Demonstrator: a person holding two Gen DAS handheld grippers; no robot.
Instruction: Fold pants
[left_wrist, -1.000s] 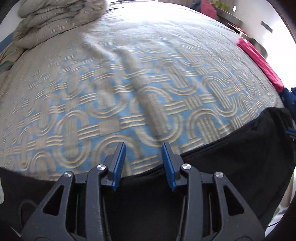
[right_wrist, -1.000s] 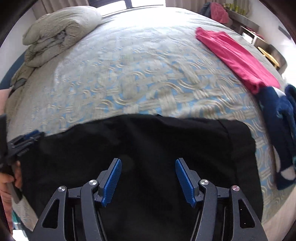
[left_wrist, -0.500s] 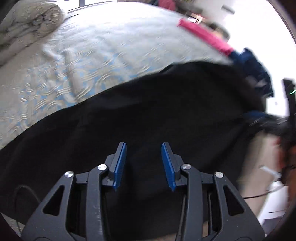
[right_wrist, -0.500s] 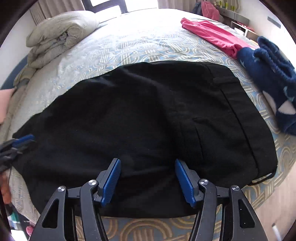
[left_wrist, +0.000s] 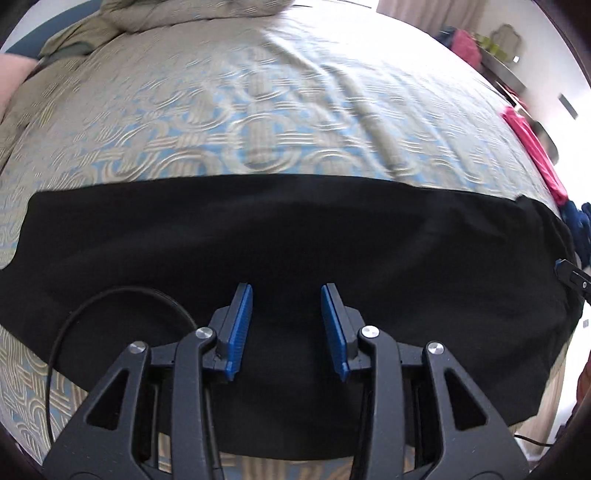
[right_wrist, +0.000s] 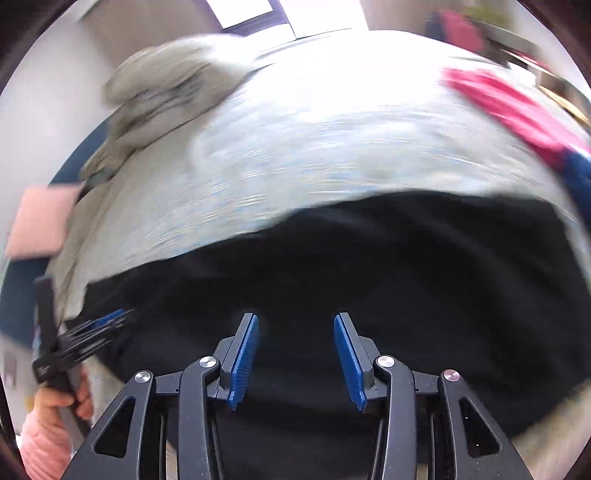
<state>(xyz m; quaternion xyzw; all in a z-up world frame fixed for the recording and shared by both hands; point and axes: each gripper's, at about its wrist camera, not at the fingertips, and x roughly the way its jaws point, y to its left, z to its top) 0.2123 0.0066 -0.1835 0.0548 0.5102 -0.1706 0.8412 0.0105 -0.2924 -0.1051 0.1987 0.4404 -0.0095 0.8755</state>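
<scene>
**Black pants flat on the bed, both grippers empty**

Patterned blue-and-beige bedspread (left_wrist: 258, 122) carries the black pants (left_wrist: 295, 240), spread flat as a wide band along the bed's near edge. Your left gripper (left_wrist: 286, 328) and right gripper (right_wrist: 295, 354) both hover over the cloth with jaws apart, holding nothing. Expect soft, light, limp fabric that sags and slides on itself. Pinch right at an outer edge or corner, probably both layers together, and lift evenly.

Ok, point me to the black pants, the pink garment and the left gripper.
black pants (left_wrist: 295, 240), left wrist view, middle of the cloth.
pink garment (left_wrist: 535, 147), left wrist view, mid-length of the strip.
left gripper (left_wrist: 286, 328), left wrist view, between its blue fingertips.
</scene>
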